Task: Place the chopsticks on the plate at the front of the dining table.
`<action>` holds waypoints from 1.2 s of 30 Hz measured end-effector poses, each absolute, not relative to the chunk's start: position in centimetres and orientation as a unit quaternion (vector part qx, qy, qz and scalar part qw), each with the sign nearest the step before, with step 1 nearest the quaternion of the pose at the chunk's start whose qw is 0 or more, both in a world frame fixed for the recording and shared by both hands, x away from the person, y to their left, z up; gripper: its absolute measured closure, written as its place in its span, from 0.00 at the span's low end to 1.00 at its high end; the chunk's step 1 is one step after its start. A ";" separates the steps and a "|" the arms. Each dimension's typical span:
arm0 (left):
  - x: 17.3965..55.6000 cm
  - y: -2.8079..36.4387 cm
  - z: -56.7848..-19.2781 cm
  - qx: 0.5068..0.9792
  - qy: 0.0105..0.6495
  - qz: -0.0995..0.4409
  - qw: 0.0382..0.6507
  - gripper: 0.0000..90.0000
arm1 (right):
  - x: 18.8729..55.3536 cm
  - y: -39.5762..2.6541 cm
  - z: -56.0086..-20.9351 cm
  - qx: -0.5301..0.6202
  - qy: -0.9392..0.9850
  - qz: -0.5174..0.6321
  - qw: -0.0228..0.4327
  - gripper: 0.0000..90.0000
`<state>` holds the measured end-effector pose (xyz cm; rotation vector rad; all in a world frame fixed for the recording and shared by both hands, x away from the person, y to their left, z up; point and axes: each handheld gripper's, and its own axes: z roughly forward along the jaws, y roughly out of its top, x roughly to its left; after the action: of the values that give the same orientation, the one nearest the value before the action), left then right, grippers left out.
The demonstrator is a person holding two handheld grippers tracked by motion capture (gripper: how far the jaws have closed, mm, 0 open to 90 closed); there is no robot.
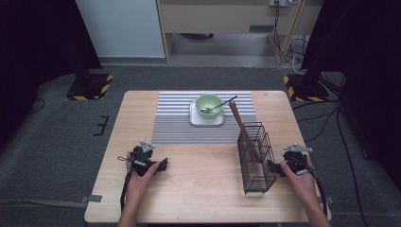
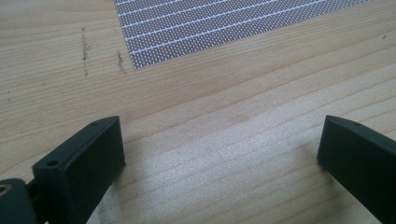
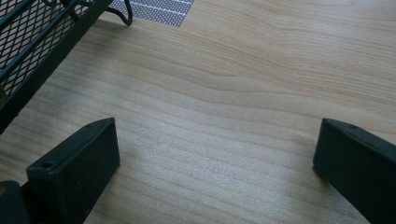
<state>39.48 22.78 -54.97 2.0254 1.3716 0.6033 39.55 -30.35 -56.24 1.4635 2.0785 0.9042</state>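
The left gripper point(image 1: 163, 165) rested on the bare wooden table point(image 1: 203, 184), jaws wide apart and empty; the right gripper point(image 1: 273, 168) sat just beside the black wire basket point(image 1: 257, 158), also spread with nothing between. A wooden utensil point(image 1: 242, 130) leaned in that basket

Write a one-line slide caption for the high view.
Two open hand-held grippers, left gripper and right gripper, rest on a wooden table beside a black wire basket, pale green bowl beyond.
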 end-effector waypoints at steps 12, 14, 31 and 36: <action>39.5 22.8 -55.0 0.766 0.518 0.226 0.307 0.00 | 39.5 -30.6 -55.1 0.526 0.754 0.325 0.222 0.08; 39.6 22.8 -55.0 0.766 0.518 0.226 0.307 0.00 | 39.5 -30.9 -54.3 0.529 0.751 0.329 0.217 0.10; 39.7 22.8 -55.0 0.766 0.518 0.225 0.307 0.00 | 40.6 -31.4 -44.7 0.487 0.771 0.350 0.217 0.46; 39.7 22.8 -55.0 0.766 0.518 0.225 0.307 0.00 | 41.5 -30.4 -42.2 0.475 0.777 0.358 0.209 0.55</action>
<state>39.68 22.77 -54.97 2.0262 1.3710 0.5963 41.54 -30.37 -42.17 1.3204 2.1603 0.9957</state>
